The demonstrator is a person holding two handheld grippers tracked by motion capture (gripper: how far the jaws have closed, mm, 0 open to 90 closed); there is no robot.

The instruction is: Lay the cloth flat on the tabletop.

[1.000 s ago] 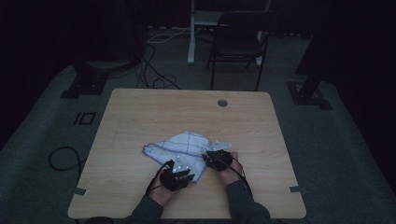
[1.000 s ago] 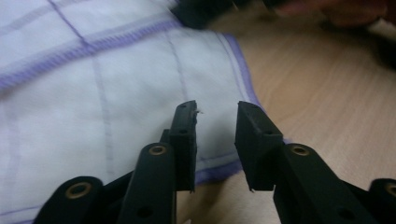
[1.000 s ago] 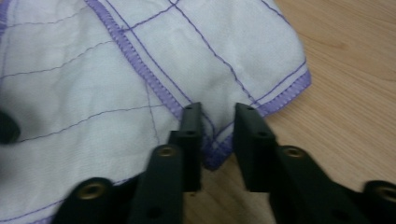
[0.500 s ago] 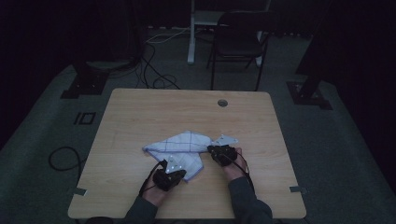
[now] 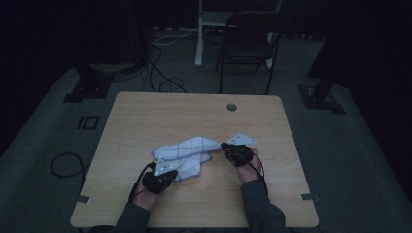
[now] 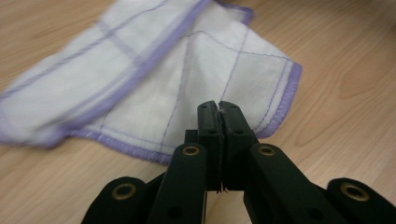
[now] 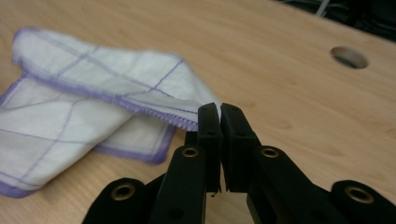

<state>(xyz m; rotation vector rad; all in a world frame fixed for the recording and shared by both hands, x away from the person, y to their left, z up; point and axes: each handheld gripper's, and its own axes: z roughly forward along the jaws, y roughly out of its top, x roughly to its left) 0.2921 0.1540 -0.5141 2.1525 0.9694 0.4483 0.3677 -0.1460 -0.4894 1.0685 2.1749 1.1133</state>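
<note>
On the near half of the desk (image 5: pixel 145 116), a little toward the person's edge and roughly centred between the left and right edges, lies the cloth (image 5: pixel 187 153), loosely doubled over itself. So the work in hand looks like folding it, and going by how it lies it's maybe partway: one rough fold is in, with an upper layer running slantwise across the lower one, but the edges don't line up, the corners stick out at odd angles and nothing is squared off yet. Lining up the hems and at least one more tidy fold seem to be left.

The cloth itself is thin and white, with a faint grid of purple lines and a stitched purple hem all round. It looks soft and floppy, with some creases, the kind that sags when it's lifted.

The left gripper (image 6: pixel 218 108) sits at the cloth's near-left end, its jaws pressed together at the hem; in the left gripper view a few threads show between the tips, so it reads as a pinch on the cloth's edge. The right gripper (image 7: pixel 219 109) is at the far-right corner of the cloth, jaws likewise squeezed together, with the upper layer's hemmed corner running right into the tips and held up off the desk.
</note>
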